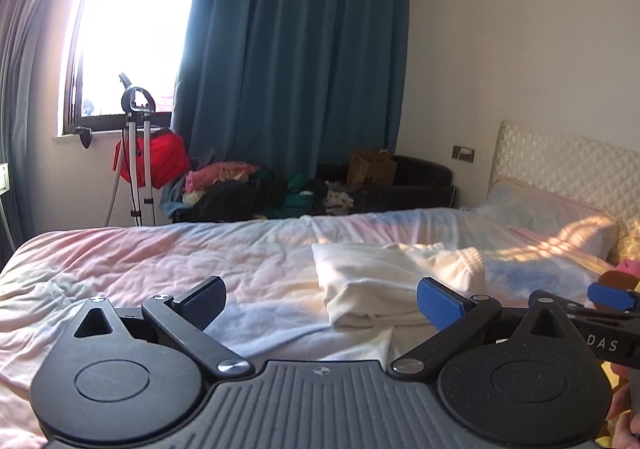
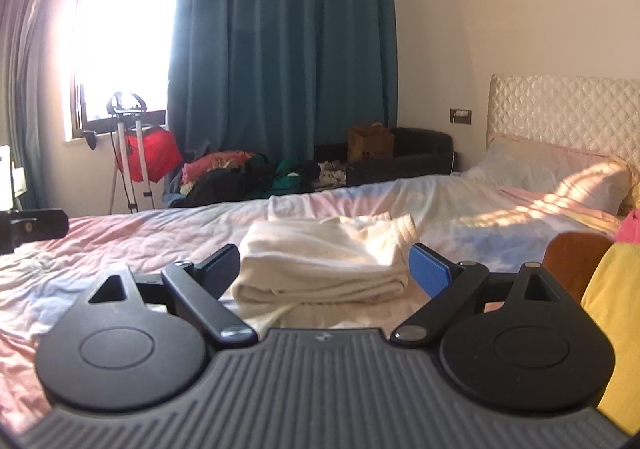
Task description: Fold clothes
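Observation:
A cream garment (image 1: 384, 281) lies folded in a thick stack on the pastel bed sheet (image 1: 160, 269). My left gripper (image 1: 320, 301) is open and empty, just short of the stack and a little to its left. In the right wrist view the same folded garment (image 2: 324, 265) lies straight ahead between the fingers of my right gripper (image 2: 324, 269), which is open and empty, close to its near edge. The right gripper also shows at the right edge of the left wrist view (image 1: 612, 297).
A pillow (image 2: 560, 177) and quilted headboard (image 2: 560, 109) are at the right. A yellow cloth (image 2: 616, 309) and a brown item (image 2: 576, 257) lie at the right. Beyond the bed are a clothes pile (image 1: 248, 189), a tripod (image 1: 136, 153), a dark armchair (image 1: 412, 177) and teal curtains (image 1: 296, 69).

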Tool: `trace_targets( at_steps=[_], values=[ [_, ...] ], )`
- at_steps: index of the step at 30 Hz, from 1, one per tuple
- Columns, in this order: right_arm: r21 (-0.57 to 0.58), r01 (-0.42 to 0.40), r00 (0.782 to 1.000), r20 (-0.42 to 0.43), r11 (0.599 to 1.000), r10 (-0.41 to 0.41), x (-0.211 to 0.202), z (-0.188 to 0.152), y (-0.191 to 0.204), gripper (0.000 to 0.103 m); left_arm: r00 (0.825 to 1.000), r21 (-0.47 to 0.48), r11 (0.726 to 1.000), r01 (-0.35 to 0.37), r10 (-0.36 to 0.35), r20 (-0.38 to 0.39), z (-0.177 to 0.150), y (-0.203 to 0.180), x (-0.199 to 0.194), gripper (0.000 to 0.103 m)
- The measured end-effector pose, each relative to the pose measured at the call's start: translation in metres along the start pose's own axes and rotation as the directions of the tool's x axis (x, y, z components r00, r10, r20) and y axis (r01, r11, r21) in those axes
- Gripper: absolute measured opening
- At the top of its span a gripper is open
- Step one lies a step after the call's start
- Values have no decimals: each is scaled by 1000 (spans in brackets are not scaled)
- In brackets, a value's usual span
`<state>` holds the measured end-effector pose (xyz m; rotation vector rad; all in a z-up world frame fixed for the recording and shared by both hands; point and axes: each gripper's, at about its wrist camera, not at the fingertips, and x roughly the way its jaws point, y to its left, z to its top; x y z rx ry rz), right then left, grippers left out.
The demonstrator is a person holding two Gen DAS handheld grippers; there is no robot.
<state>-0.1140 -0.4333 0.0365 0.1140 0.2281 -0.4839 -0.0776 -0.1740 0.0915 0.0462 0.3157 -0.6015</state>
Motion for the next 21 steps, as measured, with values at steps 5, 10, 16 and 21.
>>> trace_targets(
  at_steps=[5,10,16,21],
  values=[
    [18,22,999,-40,1000,-21,10,-11,-2,93,1000,11,1000,4,-4,-21,-8,-4,10,102],
    [18,21,998,-61,1000,-20,16,-15,-2,93,999,2,1000,-11,11,-37,-13,-8,19,102],
    [23,13,998,-67,1000,-12,19,-17,-5,93,998,5,1000,-19,19,-57,-17,-10,25,102],
    [25,14,998,-68,1000,-12,20,-17,-5,93,999,12,1000,-13,14,-49,-18,-11,25,102]
  ],
)
